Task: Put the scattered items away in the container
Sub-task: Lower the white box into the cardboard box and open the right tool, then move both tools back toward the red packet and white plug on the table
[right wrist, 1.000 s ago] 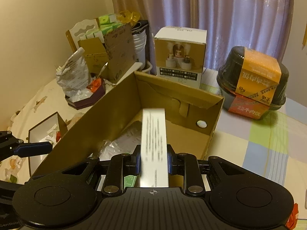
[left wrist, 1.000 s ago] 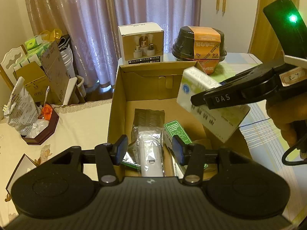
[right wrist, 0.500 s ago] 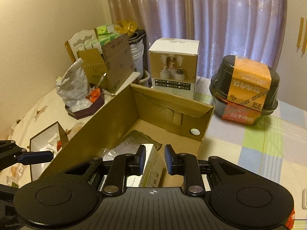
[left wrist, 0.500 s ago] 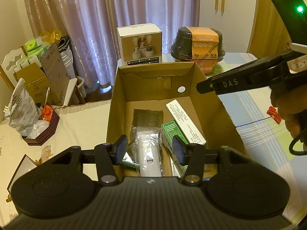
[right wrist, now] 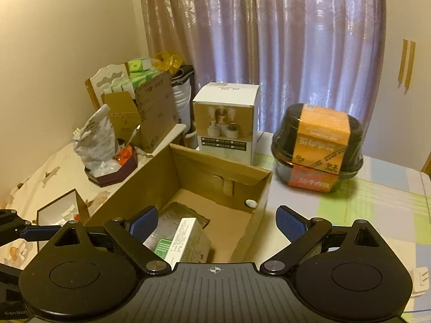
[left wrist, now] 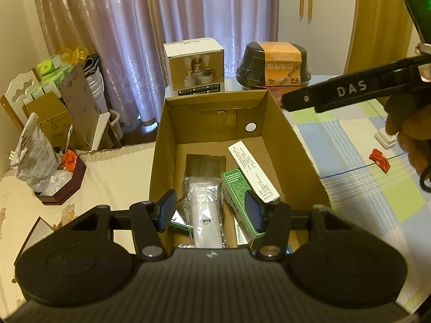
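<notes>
An open cardboard box (left wrist: 289,134) (right wrist: 140,180) stands on the table. Inside it lie a white printed carton (left wrist: 252,169) (right wrist: 183,238), a green carton (left wrist: 237,188), a dark foil pouch (left wrist: 206,162) and a clear-wrapped white item (left wrist: 204,204). My left gripper (left wrist: 210,212) hangs open over the box's near end, holding nothing. My right gripper (right wrist: 215,222) stands wide open above the box's right wall, empty; the left wrist view shows its black finger (left wrist: 336,94) at upper right. On the checked cloth right of the box lie a small red packet (left wrist: 379,158) and a white piece (left wrist: 385,138).
Behind the box stand a white product box (left wrist: 194,70) (right wrist: 227,123) and a black bowl with an orange sleeve (left wrist: 274,67) (right wrist: 317,145). A dark tray with crumpled bags (left wrist: 45,167) sits left. Chairs and cartons crowd the far left by the curtain.
My right gripper let go of the white carton, which dropped into the box. It then opened wide and drew back up and to the right. My left gripper stayed put.
</notes>
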`<state>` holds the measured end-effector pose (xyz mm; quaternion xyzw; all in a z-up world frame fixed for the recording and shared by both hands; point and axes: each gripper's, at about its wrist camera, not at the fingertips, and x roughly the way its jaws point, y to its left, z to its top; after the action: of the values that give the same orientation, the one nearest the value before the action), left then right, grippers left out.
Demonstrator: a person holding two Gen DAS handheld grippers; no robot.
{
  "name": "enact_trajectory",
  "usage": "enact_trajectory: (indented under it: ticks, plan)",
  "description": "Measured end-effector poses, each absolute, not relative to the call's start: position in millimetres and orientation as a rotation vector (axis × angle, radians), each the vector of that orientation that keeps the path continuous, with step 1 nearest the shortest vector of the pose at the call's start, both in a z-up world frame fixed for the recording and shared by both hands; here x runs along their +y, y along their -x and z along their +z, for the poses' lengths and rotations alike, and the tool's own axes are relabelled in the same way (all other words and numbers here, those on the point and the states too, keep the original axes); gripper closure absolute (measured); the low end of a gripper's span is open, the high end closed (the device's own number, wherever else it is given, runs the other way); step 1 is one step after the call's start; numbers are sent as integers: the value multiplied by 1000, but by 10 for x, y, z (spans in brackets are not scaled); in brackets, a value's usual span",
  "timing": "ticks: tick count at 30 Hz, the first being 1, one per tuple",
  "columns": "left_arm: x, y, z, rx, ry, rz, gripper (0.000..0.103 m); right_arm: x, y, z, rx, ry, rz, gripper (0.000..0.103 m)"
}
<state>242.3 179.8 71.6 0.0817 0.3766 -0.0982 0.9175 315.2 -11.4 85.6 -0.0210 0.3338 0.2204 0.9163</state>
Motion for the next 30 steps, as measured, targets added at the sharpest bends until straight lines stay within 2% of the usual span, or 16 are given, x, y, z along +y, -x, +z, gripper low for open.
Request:
enact_trajectory:
  ticks: [2, 3, 10, 14, 21, 24, 30]
  plan:
    - [1776, -2384, 757, 770, -170, -201, 50, -176, -3107, 903, 684, 40, 453, 4]
    - [1763, -2360, 778, 767, -172, -200, 46, -205, -3076, 926, 682, 41, 451, 4]
    - [1645, -2179, 902, 751, -180, -201, 42, -449, -2824, 1045, 672, 43, 455, 4]
    - [1560, -2061, 955, 736, -187, -200, 24, -624, -2628, 1067, 682, 39, 462, 4]
    - [1360, -1836, 1049, 708, -165, -228, 4, -1074, -2176, 988, 684, 31, 419, 4]
    - [1243, -1742, 1074, 702, -175, -240, 2, -1345, -1993, 929, 693, -1, 379, 0]
    - [1012, -1524, 1103, 685, -144, -252, 1, -1817, -1642, 888, 702, -48, 324, 0]
